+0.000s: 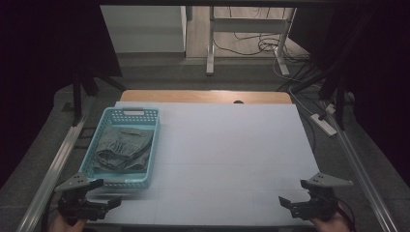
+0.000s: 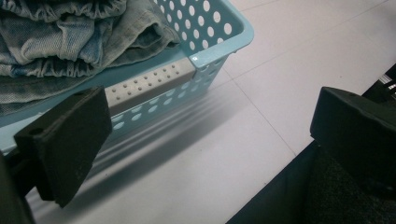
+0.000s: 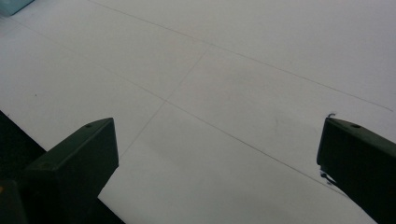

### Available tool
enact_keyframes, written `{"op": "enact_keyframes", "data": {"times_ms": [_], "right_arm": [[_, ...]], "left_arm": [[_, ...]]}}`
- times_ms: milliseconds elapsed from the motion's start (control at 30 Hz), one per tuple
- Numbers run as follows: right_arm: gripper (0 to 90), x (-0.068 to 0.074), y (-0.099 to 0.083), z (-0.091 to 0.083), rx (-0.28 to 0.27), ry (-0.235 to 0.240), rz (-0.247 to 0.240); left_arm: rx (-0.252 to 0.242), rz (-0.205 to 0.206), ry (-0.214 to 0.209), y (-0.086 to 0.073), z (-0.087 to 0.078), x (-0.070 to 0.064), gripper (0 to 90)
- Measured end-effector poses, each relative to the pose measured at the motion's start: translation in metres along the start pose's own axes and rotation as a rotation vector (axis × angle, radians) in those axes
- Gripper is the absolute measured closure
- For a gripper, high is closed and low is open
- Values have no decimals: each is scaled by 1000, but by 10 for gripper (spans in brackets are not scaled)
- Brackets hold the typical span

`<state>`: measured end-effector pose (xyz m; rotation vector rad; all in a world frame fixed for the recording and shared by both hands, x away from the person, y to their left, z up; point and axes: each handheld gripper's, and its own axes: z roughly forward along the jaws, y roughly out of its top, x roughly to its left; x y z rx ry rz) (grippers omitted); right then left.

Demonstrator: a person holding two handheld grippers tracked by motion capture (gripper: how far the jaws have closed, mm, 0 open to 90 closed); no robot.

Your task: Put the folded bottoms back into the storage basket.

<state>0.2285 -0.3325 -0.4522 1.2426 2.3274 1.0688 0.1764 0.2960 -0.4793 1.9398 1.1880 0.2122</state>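
the left hand-held gripper [image 1: 104,192] sits at the near left corner of the surface [image 1: 227,159], jaws spread wide and holding nothing. in the left gripper view its two black jaws stand far apart, one low at the left, one at the right edge, with bare white surface between them. just beyond the left jaw is the near wall of the light blue basket [image 2: 219,42], dotted with round holes, a grey perforated strip [image 2: 149,84] along its near rim. the jaw is close to that wall, but i cannot tell whether it touches.

inside the basket lies the crumpled denim garment [image 2: 70,42], faded blue-grey, folds bunched and an elastic-looking gathered edge showing. from the high view the basket [image 1: 147,178] lies lengthwise on the left side of the surface, handle slot at its far end, and the garment [image 1: 118,147] fills most of its floor.

over at the near right corner, the right hand-held gripper [image 1: 290,195] is also spread open, empty, hovering at the surface edge, well apart from the basket. in the right gripper view its jaws frame plain white surface crossed by thin seam lines, with a sliver of the basket in the top left corner.

beyond the far edge of the surface a strip of wood [image 1: 205,96] shows, then floor and cables [image 1: 251,46].
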Motion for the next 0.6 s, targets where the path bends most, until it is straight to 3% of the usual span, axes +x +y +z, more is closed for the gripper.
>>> {"op": "enact_keyframes", "data": {"times_ms": [600], "right_arm": [[0,0,-12,-6,42,-40,-8]], "left_arm": [[14,-15,-8,1,2,2,1]]}}
